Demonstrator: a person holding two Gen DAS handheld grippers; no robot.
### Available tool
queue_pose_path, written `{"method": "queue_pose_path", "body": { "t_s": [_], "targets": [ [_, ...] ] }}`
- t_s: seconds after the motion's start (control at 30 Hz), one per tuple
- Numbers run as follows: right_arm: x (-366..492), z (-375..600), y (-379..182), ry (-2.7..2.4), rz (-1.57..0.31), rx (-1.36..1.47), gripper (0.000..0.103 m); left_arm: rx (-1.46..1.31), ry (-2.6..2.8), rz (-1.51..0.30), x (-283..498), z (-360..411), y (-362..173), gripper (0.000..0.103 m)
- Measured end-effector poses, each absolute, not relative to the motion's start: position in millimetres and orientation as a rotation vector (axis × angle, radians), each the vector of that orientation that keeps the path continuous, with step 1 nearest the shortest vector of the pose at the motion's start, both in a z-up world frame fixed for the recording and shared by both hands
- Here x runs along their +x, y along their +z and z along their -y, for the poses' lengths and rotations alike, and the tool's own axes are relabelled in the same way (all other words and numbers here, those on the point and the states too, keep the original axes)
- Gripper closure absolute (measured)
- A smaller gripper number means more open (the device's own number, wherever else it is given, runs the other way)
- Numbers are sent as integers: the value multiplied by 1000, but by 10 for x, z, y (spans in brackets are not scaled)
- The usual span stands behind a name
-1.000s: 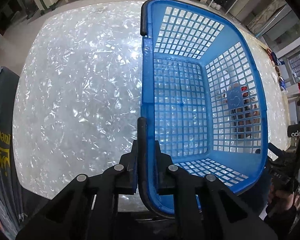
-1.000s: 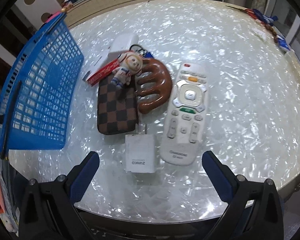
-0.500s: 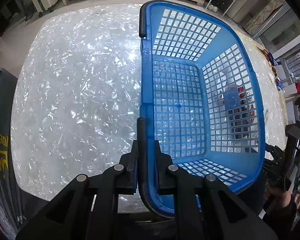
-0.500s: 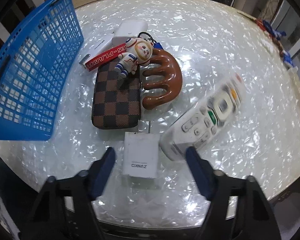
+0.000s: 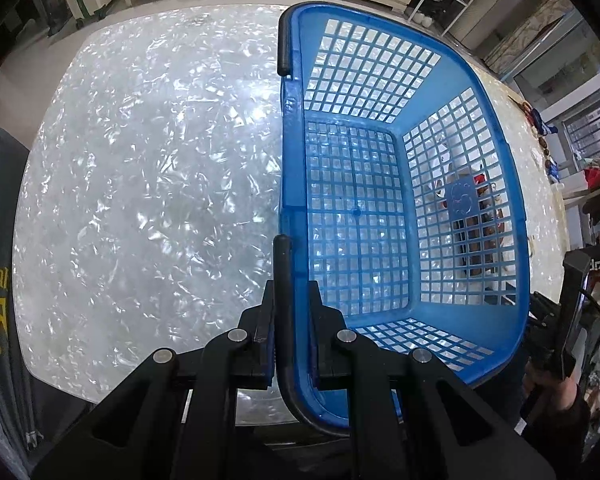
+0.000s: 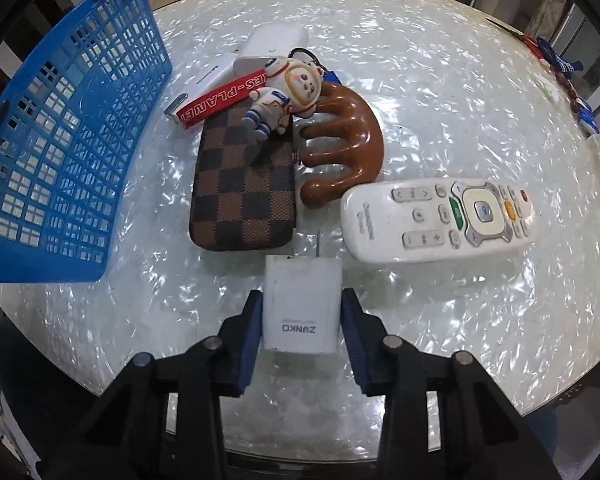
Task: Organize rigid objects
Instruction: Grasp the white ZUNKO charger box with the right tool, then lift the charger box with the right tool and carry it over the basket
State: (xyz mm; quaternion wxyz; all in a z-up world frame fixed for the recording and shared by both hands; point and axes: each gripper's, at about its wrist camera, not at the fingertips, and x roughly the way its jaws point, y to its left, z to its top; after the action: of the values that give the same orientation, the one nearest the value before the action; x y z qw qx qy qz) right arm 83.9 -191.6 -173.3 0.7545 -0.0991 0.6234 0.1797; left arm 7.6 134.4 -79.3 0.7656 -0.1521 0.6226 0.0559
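My left gripper [image 5: 291,312] is shut on the black handle [image 5: 283,280] at the near rim of the empty blue mesh basket [image 5: 380,208]. In the right wrist view the basket [image 6: 64,152] stands at the left. My right gripper [image 6: 300,320] has its blue pads on both sides of the white ZUNKO charger [image 6: 300,304], which lies on the table; a thin gap shows on each side. Beyond it lie a brown checked pouch [image 6: 244,192], a brown wooden comb [image 6: 344,140], a white remote [image 6: 440,220] and an astronaut keychain [image 6: 284,92] with a red strap.
The round pearly table [image 6: 440,92] has its near edge just under my right gripper. A white box [image 6: 268,44] lies behind the keychain. Small items sit at the table's far right edge [image 6: 560,68]. The table's left half [image 5: 140,180] shows in the left wrist view.
My right gripper has moved forward and narrowed around the charger. The remote has been turned sideways, to the right. My left gripper has kept its hold on the basket handle.
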Motion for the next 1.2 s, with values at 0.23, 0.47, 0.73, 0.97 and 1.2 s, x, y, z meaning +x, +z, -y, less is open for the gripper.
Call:
{"method": "queue_pose_path", "body": {
  "t_s": [0.23, 0.47, 0.73, 0.97, 1.2],
  "targets": [
    [835, 2002, -1646, 386, -1354, -188, 67, -335, 117, -1344, 61, -1346, -799, 90],
    [896, 2156, -1348, 371, -1293, -184, 67, -329, 115, -1339, 59, -1325, -786, 89],
    [1058, 2090, -932, 394, -1210, -205, 67, -333, 110, -1327, 47, -1333, -760, 90],
    [1180, 1810, -428, 464, -1101, -268, 67, -340, 112, -1318, 33, -1348, -745, 90],
    [1172, 1375, -121, 574, -1028, -295, 67, -329, 114, -1307, 28, -1327, -714, 90]
  ]
}}
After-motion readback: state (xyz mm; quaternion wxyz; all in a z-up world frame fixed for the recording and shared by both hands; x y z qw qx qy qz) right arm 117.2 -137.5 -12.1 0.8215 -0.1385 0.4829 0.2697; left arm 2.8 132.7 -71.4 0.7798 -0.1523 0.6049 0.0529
